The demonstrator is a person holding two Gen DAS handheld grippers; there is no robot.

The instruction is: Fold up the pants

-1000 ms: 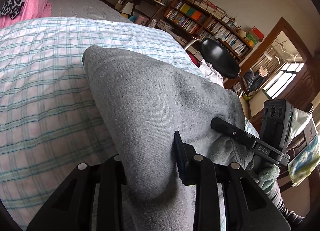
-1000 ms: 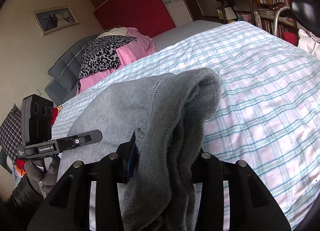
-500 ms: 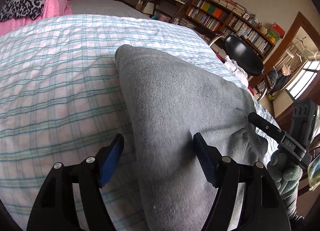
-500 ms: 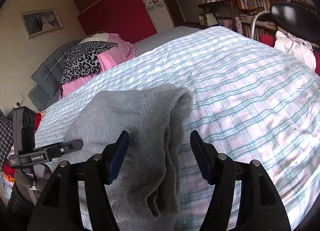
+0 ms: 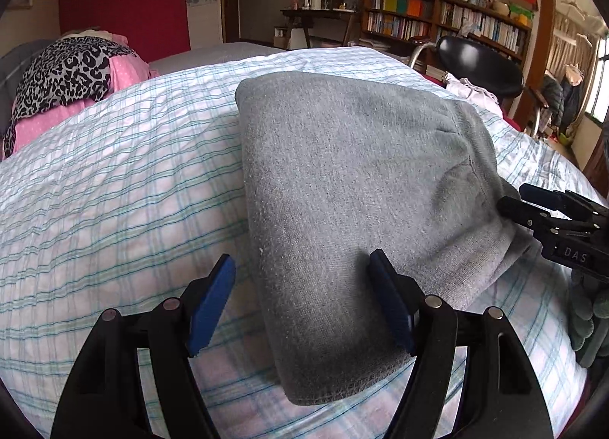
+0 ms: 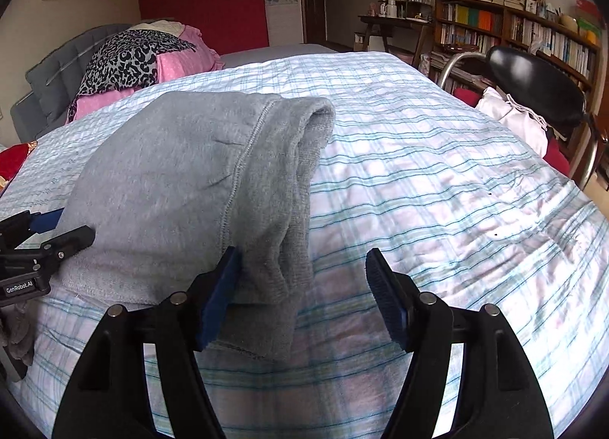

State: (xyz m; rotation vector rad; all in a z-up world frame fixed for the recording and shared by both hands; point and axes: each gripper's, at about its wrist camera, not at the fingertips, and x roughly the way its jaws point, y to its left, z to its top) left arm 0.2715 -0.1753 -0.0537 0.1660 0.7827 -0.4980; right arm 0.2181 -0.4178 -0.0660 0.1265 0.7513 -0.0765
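Observation:
The grey pants (image 5: 354,187) lie folded into a thick rectangle on the plaid bedspread (image 5: 114,187). My left gripper (image 5: 304,298) is open and empty, its jaws standing either side of the near left corner of the pants. My right gripper (image 6: 302,294) is open and empty at the near right edge of the pants (image 6: 198,180), where the waistband layers hang over. The right gripper also shows in the left wrist view (image 5: 548,206) at the pants' right edge, and the left gripper shows in the right wrist view (image 6: 49,233) at their left edge.
A pile of pink and leopard-print bedding (image 5: 64,77) lies at the head of the bed. A black chair (image 6: 533,85) with white cloth stands by the bed's right side. Bookshelves (image 5: 445,16) and a desk line the far wall.
Both grippers have opened and let go of the pants, then drawn back toward me. The pants now rest flat on the bed.

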